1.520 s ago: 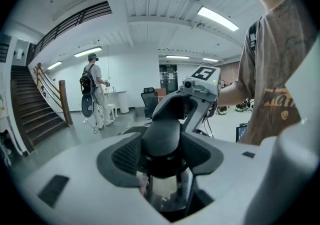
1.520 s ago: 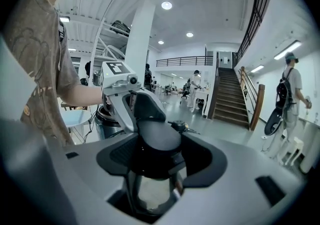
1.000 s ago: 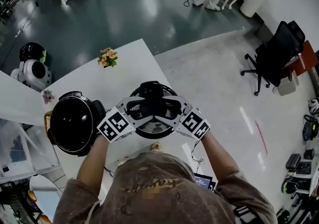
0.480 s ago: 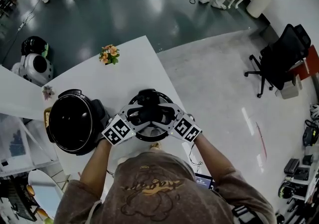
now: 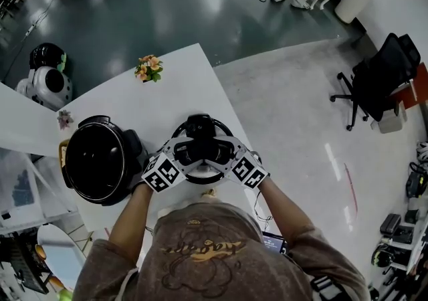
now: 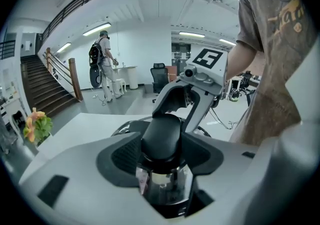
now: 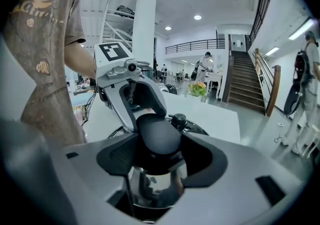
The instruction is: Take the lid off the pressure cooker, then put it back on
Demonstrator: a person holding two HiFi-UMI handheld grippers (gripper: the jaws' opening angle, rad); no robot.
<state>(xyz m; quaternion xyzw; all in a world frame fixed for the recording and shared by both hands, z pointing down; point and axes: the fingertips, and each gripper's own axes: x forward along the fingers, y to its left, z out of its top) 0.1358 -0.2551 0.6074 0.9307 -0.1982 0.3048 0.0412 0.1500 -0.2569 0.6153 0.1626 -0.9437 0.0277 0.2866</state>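
The pressure cooker lid (image 5: 200, 176), round and black with a silver rim, hangs low over the white table (image 5: 180, 85), just right of the open cooker pot (image 5: 128, 149). Both grippers clamp its black handle (image 5: 202, 151) from opposite sides. My left gripper (image 5: 184, 153) comes in from the left and my right gripper (image 5: 224, 152) from the right. In the left gripper view the jaws (image 6: 162, 149) close round the handle (image 6: 161, 134), with the right gripper (image 6: 192, 89) facing them. The right gripper view shows its jaws (image 7: 159, 154) on the handle (image 7: 157, 134) and the lid's valve (image 7: 178, 119) behind. Whether the lid touches the table is hidden.
An orange flower bunch (image 5: 148, 67) stands near the table's far edge and a small pink one (image 5: 64, 119) left of the pot. The table's right edge runs close beside the lid. A black office chair (image 5: 374, 75) and a round white robot (image 5: 43, 82) stand on the floor.
Both grippers have sunk toward the table with the lid still clamped between them; the lid looks smaller and lower in the head view. The pot has not moved.
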